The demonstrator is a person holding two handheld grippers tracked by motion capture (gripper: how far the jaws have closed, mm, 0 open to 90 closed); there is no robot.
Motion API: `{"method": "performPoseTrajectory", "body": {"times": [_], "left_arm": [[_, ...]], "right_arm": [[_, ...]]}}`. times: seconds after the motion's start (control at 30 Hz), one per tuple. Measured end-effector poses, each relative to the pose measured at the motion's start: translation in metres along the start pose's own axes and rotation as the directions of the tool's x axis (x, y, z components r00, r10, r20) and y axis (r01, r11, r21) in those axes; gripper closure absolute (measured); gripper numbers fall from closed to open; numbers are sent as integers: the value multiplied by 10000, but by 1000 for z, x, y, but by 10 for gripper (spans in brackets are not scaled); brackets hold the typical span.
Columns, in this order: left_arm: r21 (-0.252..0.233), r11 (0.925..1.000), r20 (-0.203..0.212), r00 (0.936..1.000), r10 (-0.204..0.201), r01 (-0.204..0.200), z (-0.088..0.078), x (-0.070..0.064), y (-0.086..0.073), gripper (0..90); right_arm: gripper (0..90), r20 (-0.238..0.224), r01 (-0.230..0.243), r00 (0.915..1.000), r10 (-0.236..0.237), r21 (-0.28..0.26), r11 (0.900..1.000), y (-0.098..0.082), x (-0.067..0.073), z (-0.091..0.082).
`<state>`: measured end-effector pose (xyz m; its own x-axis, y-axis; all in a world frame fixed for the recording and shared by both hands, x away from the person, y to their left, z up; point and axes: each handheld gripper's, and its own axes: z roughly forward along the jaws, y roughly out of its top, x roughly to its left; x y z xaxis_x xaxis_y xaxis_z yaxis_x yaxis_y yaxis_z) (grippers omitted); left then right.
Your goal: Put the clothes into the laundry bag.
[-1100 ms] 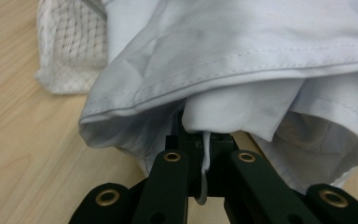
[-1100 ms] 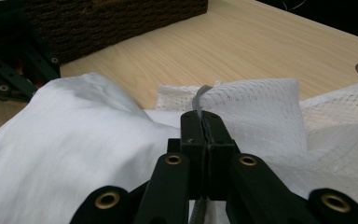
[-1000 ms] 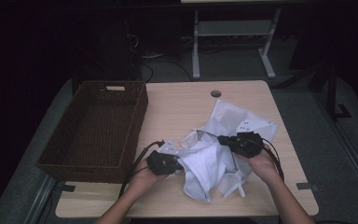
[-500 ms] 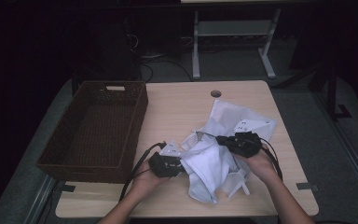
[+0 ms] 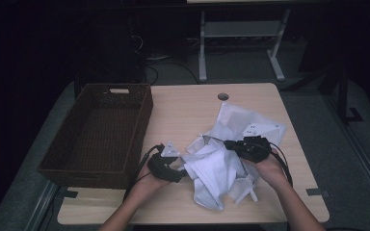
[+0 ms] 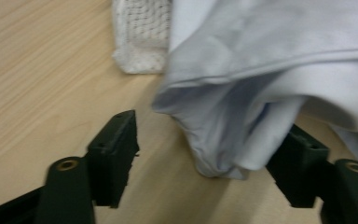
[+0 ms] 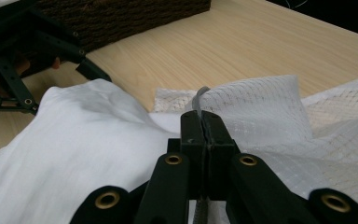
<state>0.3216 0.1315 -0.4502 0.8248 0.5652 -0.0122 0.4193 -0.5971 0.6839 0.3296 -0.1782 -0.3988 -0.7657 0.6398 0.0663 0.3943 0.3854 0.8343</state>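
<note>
Now the white shirt [image 5: 217,168] lies in a crumpled heap on the wooden table [image 5: 188,110], beside the brown basket [image 5: 96,134]. The right gripper [image 7: 200,126] pinches an edge of it tight. The left gripper [image 6: 209,149] has just been opening its jaws, with a loose fold of shirt between them.

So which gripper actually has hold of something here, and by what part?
The right gripper is shut on a thin edge of the white garment. The left gripper, jaws just opened, straddles a fold without pinching it.

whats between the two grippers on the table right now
The crumpled white garment lies between the left gripper and right gripper in the high view; a fold sits between the left's just-opened jaws.
</note>
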Motion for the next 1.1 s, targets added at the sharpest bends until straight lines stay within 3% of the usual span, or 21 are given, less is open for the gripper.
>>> {"method": "performPoseTrajectory", "body": {"times": [0.07, 0.1, 0.13, 0.23, 0.33, 0.5, 0.67, 1.1], "left_arm": [[-41, 9999, 96, 9999, 106, -106, 4, 2, 1, 284], [-173, 9996, 373, 9990, 241, -234, 5, 3, 2, 323], [-269, 9989, 605, 9974, 396, -380, 5, 2, 4, 451], [-538, 9961, 859, 9935, 741, -696, 4, -3, 10, 713], [-831, 9918, 928, 9902, 1042, -966, 2, -11, 15, 834], [-1178, 9851, 1052, 9848, 1379, -1253, 3, -24, 25, 845], [-1466, 9824, 1363, 9813, 1357, -1155, 7, -32, 32, 846], [-2038, 9743, 1336, 9831, 1250, -962, 23, -38, 64, 850]], "right_arm": [[881, -3, 3, 10000, -3, -11, 10000, 0, 0, 0], [880, -3, 9, 10000, -9, 2, 10000, 0, 0, 0], [880, -1, 11, 10000, -11, 8, 10000, 0, 0, 0], [881, 12, 14, 10000, -14, 1, 10000, 0, 0, 0], [881, 16, 58, 10000, -58, -1, 10000, 1, 0, 1], [881, -2, 71, 10000, -71, 17, 10000, 2, 2, 3], [881, -12, 36, 10000, -36, -30, 10000, 3, 1, 1], [886, -358, 253, 9990, -263, -262, 9993, 12, 11, -10]]}}
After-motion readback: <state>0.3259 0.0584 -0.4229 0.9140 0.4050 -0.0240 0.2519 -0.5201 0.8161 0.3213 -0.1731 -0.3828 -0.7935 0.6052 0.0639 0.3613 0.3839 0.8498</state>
